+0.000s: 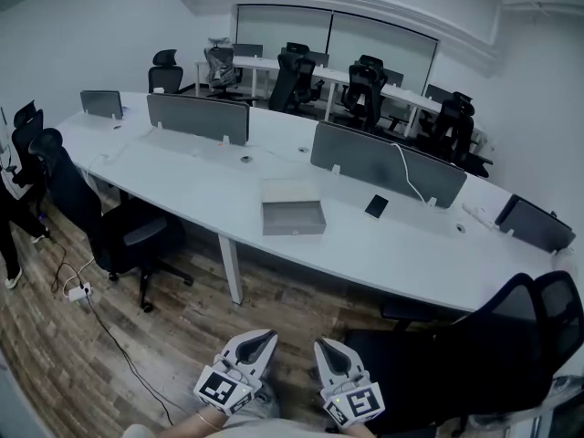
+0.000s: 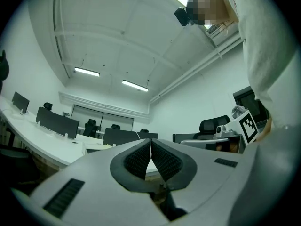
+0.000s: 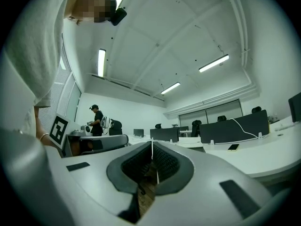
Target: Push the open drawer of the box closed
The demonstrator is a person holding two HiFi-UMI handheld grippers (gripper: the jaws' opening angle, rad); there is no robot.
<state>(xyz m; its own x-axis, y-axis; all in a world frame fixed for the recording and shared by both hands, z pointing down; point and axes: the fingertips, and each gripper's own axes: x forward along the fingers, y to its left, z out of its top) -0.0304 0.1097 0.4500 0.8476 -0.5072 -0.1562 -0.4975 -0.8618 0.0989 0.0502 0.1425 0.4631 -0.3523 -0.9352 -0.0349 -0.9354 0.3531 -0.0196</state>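
Grey box (image 1: 290,191), one open drawer (image 1: 294,218); left claw (image 1: 267,338), right claw (image 1: 322,346) closed.

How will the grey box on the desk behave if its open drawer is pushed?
The box looks rigid, so flexing is unlikely. Standing free on the smooth desk, it may slide back. Low and flat, it should hardly tip.

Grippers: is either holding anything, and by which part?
Nothing is held. Left gripper and right gripper are both shut and empty, far from the box.
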